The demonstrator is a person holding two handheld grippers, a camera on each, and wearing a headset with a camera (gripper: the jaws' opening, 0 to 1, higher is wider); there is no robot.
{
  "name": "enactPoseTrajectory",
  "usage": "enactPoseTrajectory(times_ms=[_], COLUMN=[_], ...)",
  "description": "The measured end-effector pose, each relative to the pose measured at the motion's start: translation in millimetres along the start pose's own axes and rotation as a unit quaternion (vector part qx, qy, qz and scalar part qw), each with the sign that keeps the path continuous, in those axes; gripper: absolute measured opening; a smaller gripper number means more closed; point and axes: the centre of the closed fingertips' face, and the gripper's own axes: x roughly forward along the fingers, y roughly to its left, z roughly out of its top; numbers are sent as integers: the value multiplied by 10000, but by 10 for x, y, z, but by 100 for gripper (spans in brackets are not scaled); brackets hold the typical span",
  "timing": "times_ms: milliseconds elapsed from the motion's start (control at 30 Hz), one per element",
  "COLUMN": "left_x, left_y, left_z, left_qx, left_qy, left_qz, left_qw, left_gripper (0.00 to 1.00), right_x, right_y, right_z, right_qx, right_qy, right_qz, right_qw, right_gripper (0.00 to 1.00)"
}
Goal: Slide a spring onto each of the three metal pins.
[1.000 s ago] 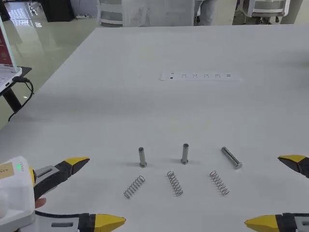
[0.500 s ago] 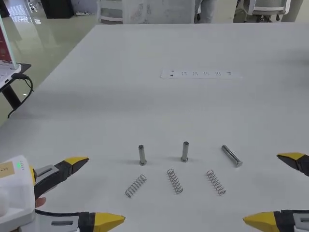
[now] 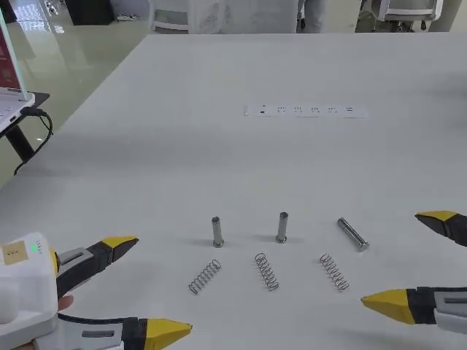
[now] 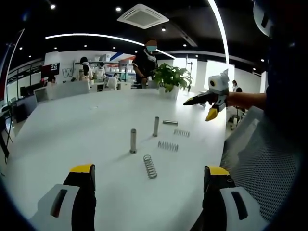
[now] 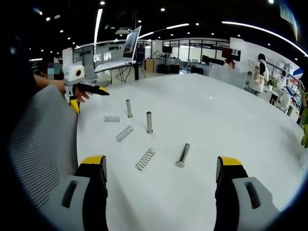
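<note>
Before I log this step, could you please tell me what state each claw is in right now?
Left claw: open, holding nothing.
Right claw: open, holding nothing.

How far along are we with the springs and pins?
Done: nothing yet. The left spring, middle spring and right spring lie loose on the table, off the pins. The left pin and middle pin stand upright and bare; the right pin lies on its side. In hand: nothing; the left tool and right tool are open and empty. Left: all three springs.
</note>
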Motion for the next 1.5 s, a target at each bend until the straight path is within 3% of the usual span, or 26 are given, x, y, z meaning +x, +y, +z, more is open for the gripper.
enactPoseTrajectory(times_ms=[433,867,1233,1500], left_x=[-19,-21,-19,-16], left_y=[22,26,30,24], left_z=[10,-2,-18,-27], left_qx=[-6,-41,-68,-76], left_qy=[-24,-11,18,49], left_qz=[71,82,72,55], left_qw=[10000,10000,9999,9999], left_gripper=[90,89,87,85], right_x=[253,497,700,813], right_y=[-179,-331,-470,-505], right_z=[138,123,-23,-109], right_qx=[-30,3,-6,306], right_qy=[168,690,1343,1637], right_qz=[-69,-248,-504,-526], right_qw=[9998,9973,9897,9846], right_gripper=[80,57,41,32])
